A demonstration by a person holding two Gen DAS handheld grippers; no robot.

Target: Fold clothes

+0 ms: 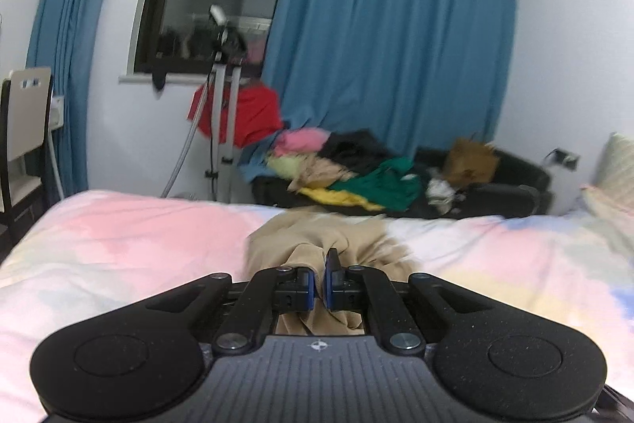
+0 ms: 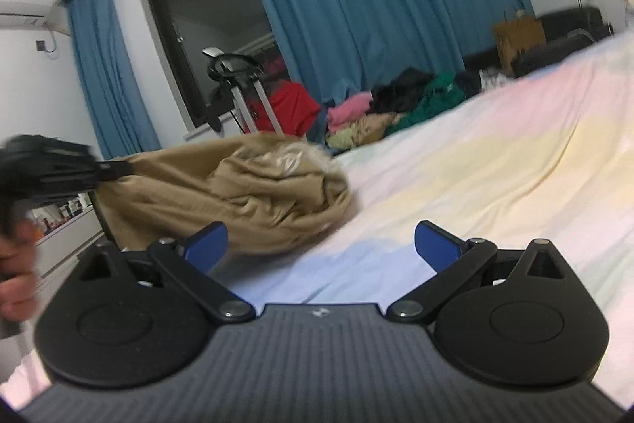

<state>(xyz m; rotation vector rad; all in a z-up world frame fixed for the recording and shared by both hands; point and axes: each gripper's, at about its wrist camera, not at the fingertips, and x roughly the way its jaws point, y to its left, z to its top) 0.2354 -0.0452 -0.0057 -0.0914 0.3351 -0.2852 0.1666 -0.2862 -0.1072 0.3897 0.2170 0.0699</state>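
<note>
1. Far left, a person's hand (image 2: 16, 276) shows at the edge of the right wrist view, wrapped around the handle of the left gripper (image 1: 320, 274).
2. That left gripper is clamped shut on a bunch of the tan garment (image 2: 237, 197); the cloth is pinched between its blue pads (image 1: 308, 284) and trails forward from them.
3. The garment itself is a crumpled heap lying on the pastel bedsheet (image 2: 495, 165), one end pulled up toward the left gripper, the rest bunched and touching the bed.
4. Further right, the right gripper (image 2: 321, 248) hangs low over the sheet with its jaws spread wide and nothing between them; the heap lies just beside its left finger.
5. For this step, which I take to be shaking the garment out before folding, the left grip looks like a fistful rather than a hem or corner. I'd find a second edge with the free gripper, well apart from the first hold, so the cloth can hang flat.
6. Bite only one layer; the folds are thick and could swallow a sleeve.
7. Beyond, on a dark sofa (image 1: 515, 177) under the blue curtain (image 1: 388, 26), a pile of clothes (image 1: 337, 165) waits.
</note>
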